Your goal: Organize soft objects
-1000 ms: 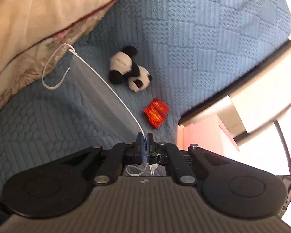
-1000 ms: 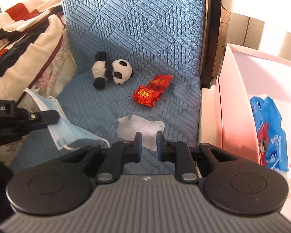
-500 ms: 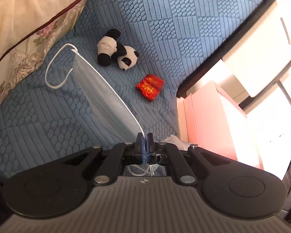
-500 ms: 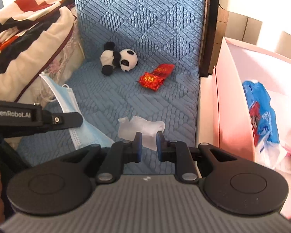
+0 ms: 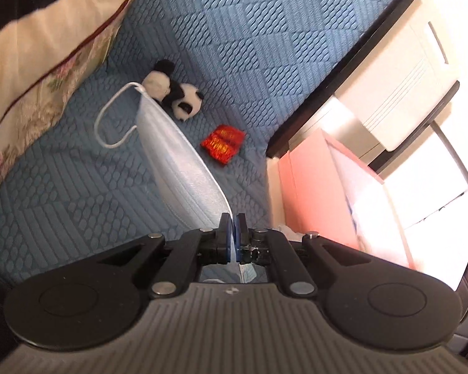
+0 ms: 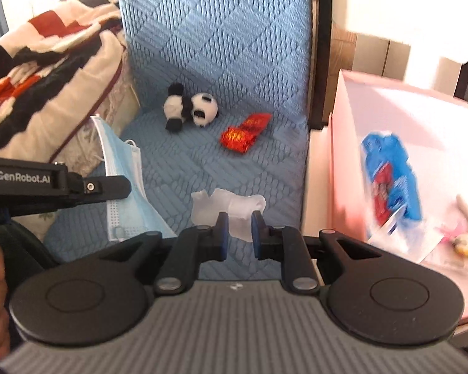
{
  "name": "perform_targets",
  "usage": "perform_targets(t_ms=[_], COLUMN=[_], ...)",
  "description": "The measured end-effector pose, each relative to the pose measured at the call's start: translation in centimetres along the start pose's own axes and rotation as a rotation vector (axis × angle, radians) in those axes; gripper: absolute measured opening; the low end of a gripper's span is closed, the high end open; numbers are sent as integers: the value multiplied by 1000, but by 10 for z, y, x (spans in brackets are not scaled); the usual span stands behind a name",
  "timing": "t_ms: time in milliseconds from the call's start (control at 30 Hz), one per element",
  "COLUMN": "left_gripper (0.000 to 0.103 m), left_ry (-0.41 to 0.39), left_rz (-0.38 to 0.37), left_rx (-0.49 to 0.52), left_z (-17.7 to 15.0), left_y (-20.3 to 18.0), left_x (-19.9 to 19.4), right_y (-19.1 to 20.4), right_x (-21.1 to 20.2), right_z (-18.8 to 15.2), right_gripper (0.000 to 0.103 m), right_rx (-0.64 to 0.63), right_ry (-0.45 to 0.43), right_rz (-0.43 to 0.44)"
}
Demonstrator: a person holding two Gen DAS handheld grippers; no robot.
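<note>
Two soft things up off the sofa (image 5: 265,46) and in hand, neither yet put away. Mask (image 5: 177,168) pinched by one edge in the left gripper (image 5: 233,227), jaws closed right down on the thin fabric, the rest of it trailing out ahead over the seat with one ear loop dangling free. White cloth (image 6: 231,207) caught between the jaws of the right gripper (image 6: 237,227), narrowly parted and only as wide as the bunched fabric, the loose end sticking out in front. Both carried above the seat, near the pink box (image 6: 343,155) just beside the sofa's right end. Already inside that box: a blue packet (image 6: 390,174) and a few small pale bits, too blurred to name. Left on the seat, towards the backrest: a panda (image 5: 174,96) on its side and, near it, a red packet (image 5: 223,143), untouched by either gripper. Piled at the left end, a striped blanket (image 6: 46,78). By the look of it, roughly midway: mask and cloth to drop in the box, then probably the panda and perhaps the red packet to fetch.
</note>
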State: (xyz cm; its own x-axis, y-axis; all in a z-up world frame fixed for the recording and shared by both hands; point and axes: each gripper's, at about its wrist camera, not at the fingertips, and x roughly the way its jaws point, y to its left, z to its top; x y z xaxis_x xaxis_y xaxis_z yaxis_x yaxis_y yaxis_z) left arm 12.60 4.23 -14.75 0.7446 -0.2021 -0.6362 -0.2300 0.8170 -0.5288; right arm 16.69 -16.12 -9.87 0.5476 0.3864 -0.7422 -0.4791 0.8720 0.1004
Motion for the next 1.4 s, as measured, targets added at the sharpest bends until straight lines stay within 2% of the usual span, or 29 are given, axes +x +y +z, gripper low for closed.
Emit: perform_targets(t_ms=[100,367,733,1067,1133,1167,1233,1400], left_gripper=[3,0,0,0,0,0,1,3], left_ry=[-20,-56,-101,-145,-137,-130,-109,-52], left_rz=[-3,6,4,-9,-40,-30,24,102], left_rx=[-10,45,16,50,73,81,95,41], left_z=[5,16,22,37,39,38,35,20], left_y=[-7,-46,-73,-107,-105,-101,-88,-35], left_x=[-4,-8,-8,-15,-13,-10,-3,10], right_y=[-8,-34,-64,-89,-92,-92,-90,-71], right_x=[-10,-32,-47,-63,-64,-64,-64,-53], right_z=[11,35,38,52,53,52,49,32], right_gripper=[18,18,18,18,18,18,18,18], right_rx=[-2,-9,22,35,40,39,32,12], right_ry=[-26,-84,-110,-148,-151,-150,-145,-106], right_rz=[-3,-4,15,19,27,33,42,74])
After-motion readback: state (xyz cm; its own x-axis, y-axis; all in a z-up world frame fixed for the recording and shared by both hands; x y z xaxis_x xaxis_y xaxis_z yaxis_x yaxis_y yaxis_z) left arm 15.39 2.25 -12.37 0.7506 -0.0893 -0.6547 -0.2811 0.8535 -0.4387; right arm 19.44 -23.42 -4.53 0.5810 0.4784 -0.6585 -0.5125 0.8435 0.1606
